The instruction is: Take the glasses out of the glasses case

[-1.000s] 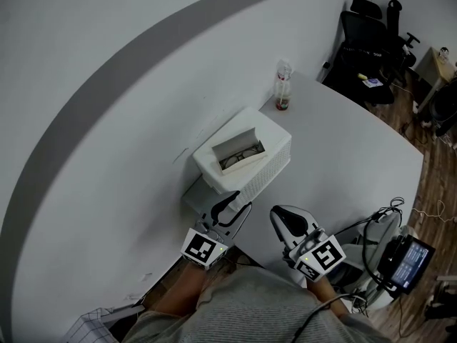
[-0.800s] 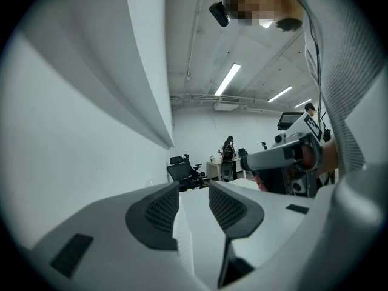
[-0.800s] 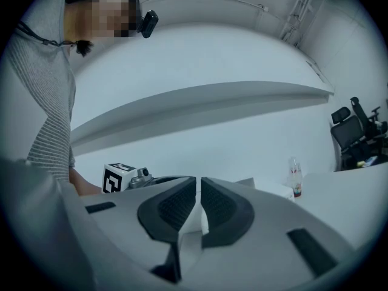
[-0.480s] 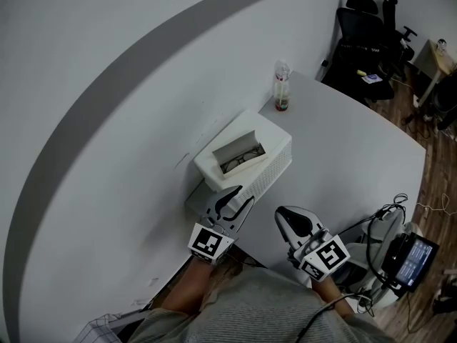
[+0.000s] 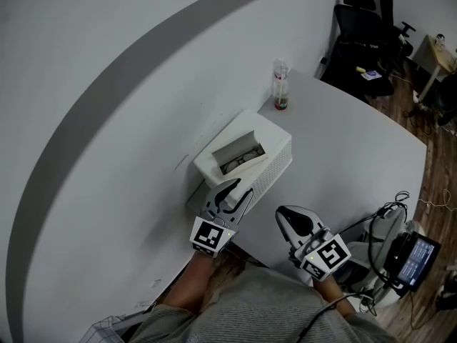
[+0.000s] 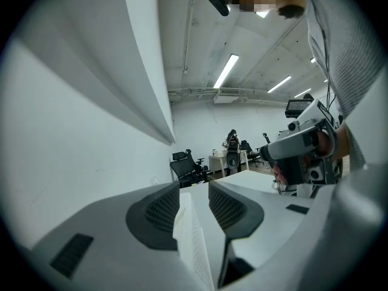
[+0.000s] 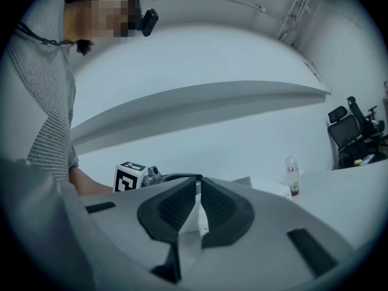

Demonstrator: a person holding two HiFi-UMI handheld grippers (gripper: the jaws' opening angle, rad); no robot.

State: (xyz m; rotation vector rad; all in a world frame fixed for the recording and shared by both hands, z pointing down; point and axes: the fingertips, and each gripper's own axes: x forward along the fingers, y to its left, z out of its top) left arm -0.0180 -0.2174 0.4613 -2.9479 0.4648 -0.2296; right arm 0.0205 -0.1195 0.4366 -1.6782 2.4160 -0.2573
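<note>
Your left tool (image 5: 232, 189): part-open astride white box (image 5: 275, 170) corner | your right tool (image 5: 282, 214): closed, empty, near box

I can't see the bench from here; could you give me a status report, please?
Left gripper open, at white basket's near corner; right gripper shut, held back. Glasses in open glasses case on basket. Nothing blocking.
</note>
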